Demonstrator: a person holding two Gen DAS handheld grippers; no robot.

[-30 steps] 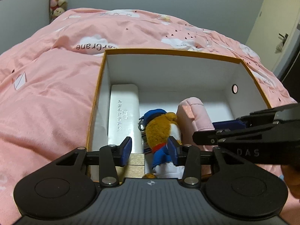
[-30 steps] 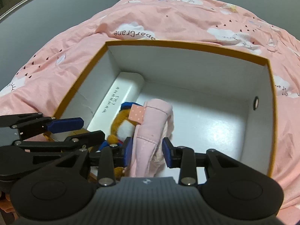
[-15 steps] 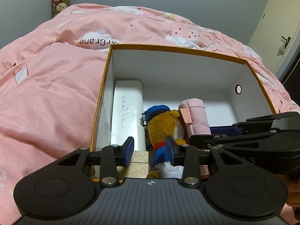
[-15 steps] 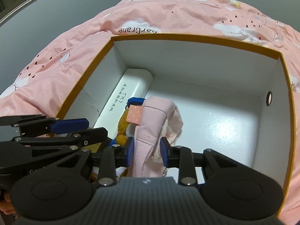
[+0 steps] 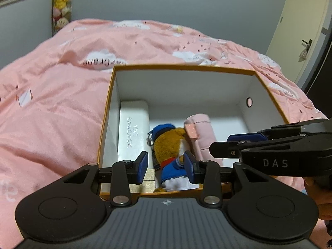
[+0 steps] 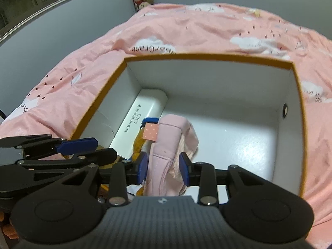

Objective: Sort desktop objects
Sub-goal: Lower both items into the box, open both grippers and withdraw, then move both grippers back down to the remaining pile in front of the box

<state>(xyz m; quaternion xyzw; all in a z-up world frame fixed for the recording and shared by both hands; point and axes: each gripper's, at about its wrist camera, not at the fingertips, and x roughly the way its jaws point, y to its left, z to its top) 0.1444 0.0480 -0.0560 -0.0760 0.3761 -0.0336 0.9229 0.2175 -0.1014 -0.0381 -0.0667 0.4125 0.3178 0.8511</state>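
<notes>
My right gripper [image 6: 163, 167] is opening around the pink pouch [image 6: 166, 143], which sits mid-box beside the plush toy [image 5: 170, 145]. My left gripper [image 5: 166, 167] is half open, holding nothing, at the near wall of the orange-rimmed box [image 5: 182, 67].

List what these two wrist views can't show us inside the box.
- Plush toy: lower body hidden by the left gripper in the left view; mostly behind the pink pouch in the right view.
- Gold block: only a corner shows, left view.
- Pouch's near end: hidden behind the right gripper.
- White case: print too small.
</notes>
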